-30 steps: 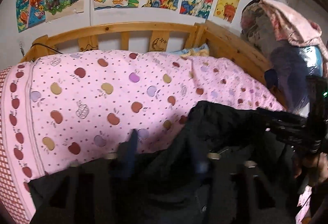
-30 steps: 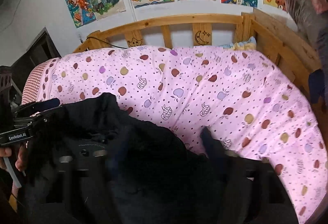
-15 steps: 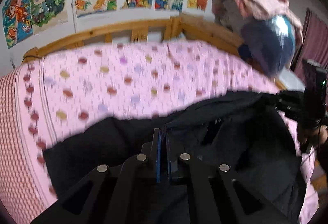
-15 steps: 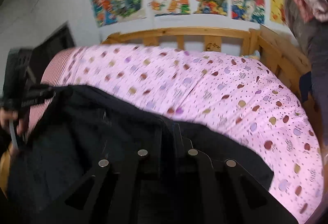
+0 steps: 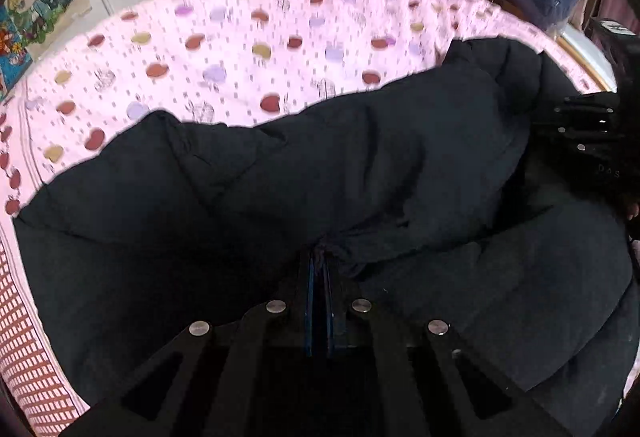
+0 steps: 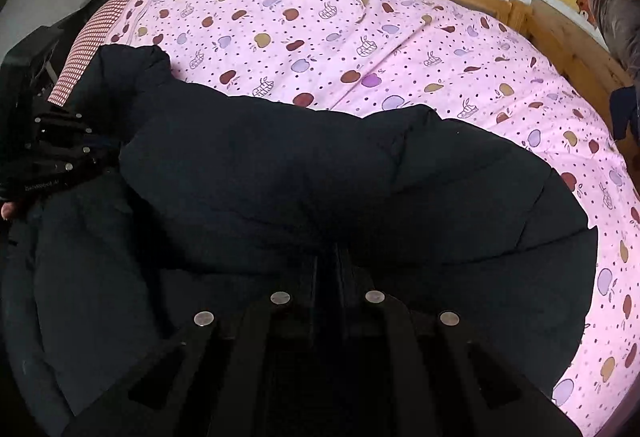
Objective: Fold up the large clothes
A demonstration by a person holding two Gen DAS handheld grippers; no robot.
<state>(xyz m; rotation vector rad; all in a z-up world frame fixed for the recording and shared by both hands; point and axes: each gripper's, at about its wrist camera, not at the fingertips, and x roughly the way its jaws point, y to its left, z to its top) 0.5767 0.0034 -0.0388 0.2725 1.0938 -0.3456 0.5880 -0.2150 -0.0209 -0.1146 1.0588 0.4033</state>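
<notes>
Both grippers, left gripper (image 5: 319, 257) and right gripper (image 6: 327, 253), are pinching the black jacket (image 5: 360, 173) on the bed (image 6: 360, 37); keep tension even while carrying the fold.

Dim, even light; fisheye-bent edges, left view blurred, dark corners.

The black padded coat (image 5: 360, 165) lies on the bed just ahead of each hand-held gripper and below it, filling the near half of both wrist views; it is thick, puffy and matt, with soft quilted creases; it is doubled over, an upper layer forming a long rounded roll across a flatter lower layer; a pinch of the fabric is caught between the closed fingers of the left hand-held gripper (image 5: 319, 261); a bulky end rises at the far side from each; the colour is too dark for details such as zips.
</notes>
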